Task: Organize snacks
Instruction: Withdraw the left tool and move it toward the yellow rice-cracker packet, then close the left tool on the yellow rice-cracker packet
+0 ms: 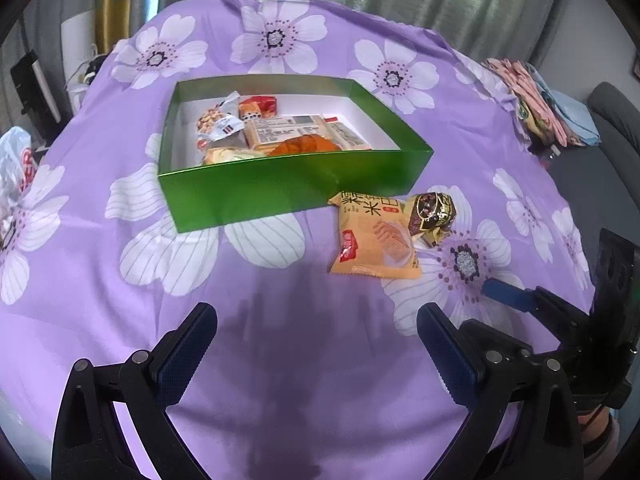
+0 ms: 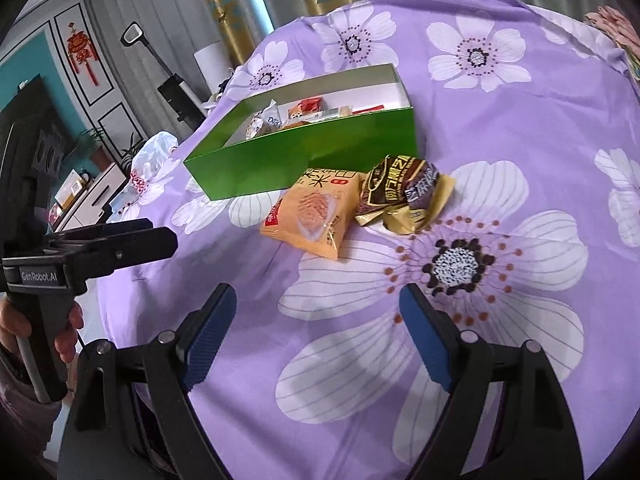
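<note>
A green box with a white inside holds several snack packets. On the purple flowered cloth in front of its right corner lie an orange cracker packet and, touching it on the right, a brown-and-gold packet. My left gripper hovers open and empty over bare cloth, short of the box. My right gripper is open and empty too, a little short of the two loose packets. It also shows at the right edge of the left wrist view, as the right gripper.
A stack of folded pink and blue cloths lies at the table's far right. A white plastic bag sits at the left edge. Curtains hang behind the table. A hand holds the left gripper's handle at the left of the right wrist view.
</note>
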Demonstrator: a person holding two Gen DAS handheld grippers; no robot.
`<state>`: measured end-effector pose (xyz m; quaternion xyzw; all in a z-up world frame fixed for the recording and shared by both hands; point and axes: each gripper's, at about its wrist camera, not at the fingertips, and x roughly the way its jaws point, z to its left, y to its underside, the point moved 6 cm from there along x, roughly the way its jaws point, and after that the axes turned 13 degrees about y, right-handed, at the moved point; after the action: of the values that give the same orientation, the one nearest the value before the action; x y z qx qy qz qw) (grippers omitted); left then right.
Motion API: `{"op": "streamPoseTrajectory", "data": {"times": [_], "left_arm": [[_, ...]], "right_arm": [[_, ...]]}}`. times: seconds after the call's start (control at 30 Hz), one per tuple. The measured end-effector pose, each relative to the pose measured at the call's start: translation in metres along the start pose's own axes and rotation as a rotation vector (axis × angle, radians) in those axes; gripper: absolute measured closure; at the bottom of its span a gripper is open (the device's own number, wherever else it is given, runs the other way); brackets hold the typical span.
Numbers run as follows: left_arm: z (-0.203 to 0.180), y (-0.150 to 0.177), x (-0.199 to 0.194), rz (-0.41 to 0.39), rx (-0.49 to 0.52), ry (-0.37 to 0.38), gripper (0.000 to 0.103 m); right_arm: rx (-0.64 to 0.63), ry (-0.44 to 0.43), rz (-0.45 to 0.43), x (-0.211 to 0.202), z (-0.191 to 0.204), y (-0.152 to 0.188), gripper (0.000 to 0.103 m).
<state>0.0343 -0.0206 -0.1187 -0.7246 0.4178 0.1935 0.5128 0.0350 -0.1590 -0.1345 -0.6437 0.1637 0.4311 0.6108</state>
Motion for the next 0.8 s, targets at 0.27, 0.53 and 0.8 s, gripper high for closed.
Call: {"op": "streamPoseTrajectory", "data": {"times": [0.27, 0.53, 0.8], "left_arm": [[-0.001, -0.011, 0.017, 0.021, 0.037, 0.008, 0.003], [-0.002, -0.024, 0.034, 0.037, 0.058, 0.029, 0.003], [0.000, -0.033, 0.047, 0.038, 0.054, 0.075, 0.003]], "right_arm": [[-0.001, -0.016, 0.020, 0.015, 0.001, -0.004, 0.019], [-0.024, -0.029, 0.040, 0.032, 0.005, -0.012, 0.020], [-0.041, -0.047, 0.050, 0.040, 0.006, -0.018, 0.026]]}}
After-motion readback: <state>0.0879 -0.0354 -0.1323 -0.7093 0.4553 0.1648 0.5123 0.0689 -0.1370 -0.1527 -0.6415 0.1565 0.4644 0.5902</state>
